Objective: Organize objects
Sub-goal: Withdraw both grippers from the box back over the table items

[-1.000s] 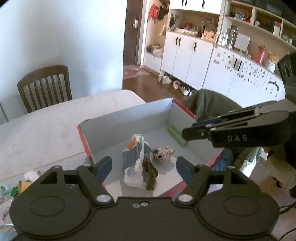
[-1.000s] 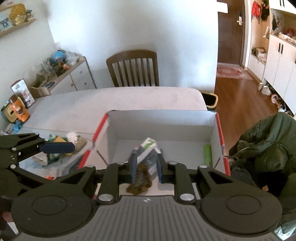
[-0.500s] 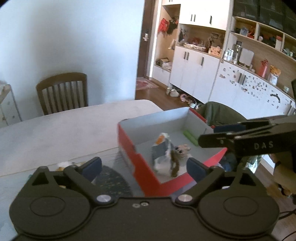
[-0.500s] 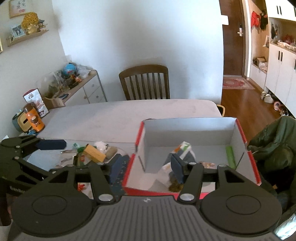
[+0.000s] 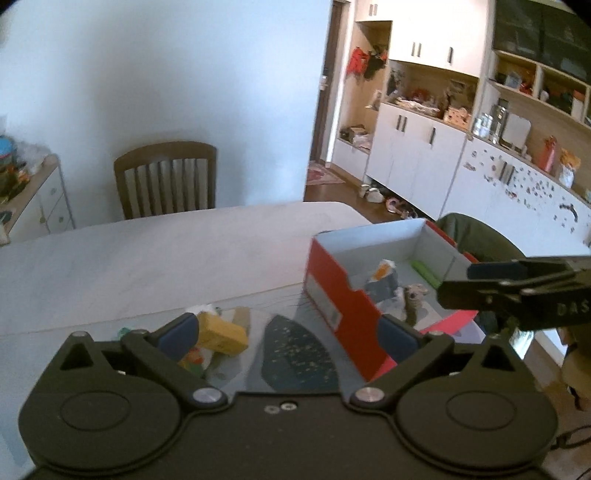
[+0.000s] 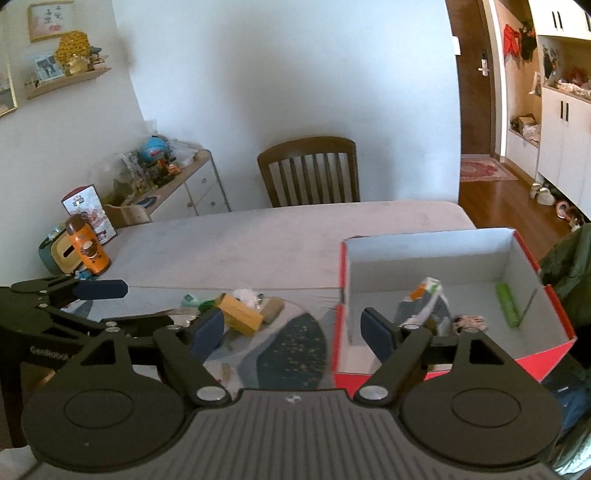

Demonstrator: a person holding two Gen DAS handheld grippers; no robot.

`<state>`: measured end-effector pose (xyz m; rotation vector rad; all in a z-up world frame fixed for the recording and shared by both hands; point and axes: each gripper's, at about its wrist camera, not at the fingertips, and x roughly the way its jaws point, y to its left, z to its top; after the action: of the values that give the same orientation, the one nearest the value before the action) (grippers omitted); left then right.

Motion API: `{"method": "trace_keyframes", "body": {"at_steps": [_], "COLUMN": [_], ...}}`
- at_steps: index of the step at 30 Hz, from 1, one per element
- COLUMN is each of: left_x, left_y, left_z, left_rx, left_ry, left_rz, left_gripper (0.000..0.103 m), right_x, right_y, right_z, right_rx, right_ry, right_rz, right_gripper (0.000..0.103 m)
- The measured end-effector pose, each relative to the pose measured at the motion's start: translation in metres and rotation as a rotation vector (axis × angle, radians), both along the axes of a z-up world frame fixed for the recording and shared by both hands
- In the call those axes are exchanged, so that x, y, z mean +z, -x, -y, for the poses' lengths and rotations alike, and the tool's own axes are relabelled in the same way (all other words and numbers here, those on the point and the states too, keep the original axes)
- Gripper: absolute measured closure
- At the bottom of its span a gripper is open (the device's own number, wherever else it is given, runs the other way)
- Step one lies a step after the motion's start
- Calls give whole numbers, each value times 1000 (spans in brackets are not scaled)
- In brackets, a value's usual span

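Right claw (image 6: 291, 330) gaping wide, gripping nothing, hovering over the grey desk (image 6: 258, 240). Left claw (image 5: 286, 334) likewise spread, empty. Only right view showing orange bottle (image 6: 86, 245).

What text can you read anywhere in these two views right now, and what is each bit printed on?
"DAS": on the right gripper's arm, cut off at the frame edge in the left wrist view.
"GenRobot": on the left gripper's arm in the right wrist view, soft and partly hidden.
Framed picture on the wall: red characters, too blurred to read.
Label on the red box: too small to read.
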<state>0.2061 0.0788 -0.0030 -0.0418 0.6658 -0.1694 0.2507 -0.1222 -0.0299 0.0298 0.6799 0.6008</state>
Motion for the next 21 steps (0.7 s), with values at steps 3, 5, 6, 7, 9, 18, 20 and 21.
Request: {"method": "trace_keyframes", "body": {"at_steps": [3, 5, 6, 7, 9, 18, 20, 21], "left_x": [-6, -9, -11, -13, -18, -59, -70, -75], "left_y": [3, 4, 4, 4, 2, -19, -26, -29], "left_z": [-22, -34, -40, -46, -58, -101, -108, -113], "left_rx": [30, 49, 61, 71, 100, 147, 159, 162], "left_ry": [5, -7, -16, -26, -51, -100, -108, -109], "left_rz": [8, 17, 23, 26, 31, -54, -81, -93], "left_gripper": [1, 1, 1, 1, 1, 1, 1, 1], "right_x": [-2, -3, -4, -6, -10, -38, -47, -51], "right_y": [4, 7, 8, 8, 9, 9, 8, 8], "right_z": [-14, -24, -29, -34, -44, -87, -96, -100], "right_rx": [8, 11, 11, 12, 15, 50, 61, 70], "right_ry": [4, 5, 3, 3, 11, 42, 64, 77], "right_rz": [11, 19, 22, 21, 24, -8, -21, -28], "right_gripper": [18, 15, 12, 10, 9, 6, 5, 5]}}
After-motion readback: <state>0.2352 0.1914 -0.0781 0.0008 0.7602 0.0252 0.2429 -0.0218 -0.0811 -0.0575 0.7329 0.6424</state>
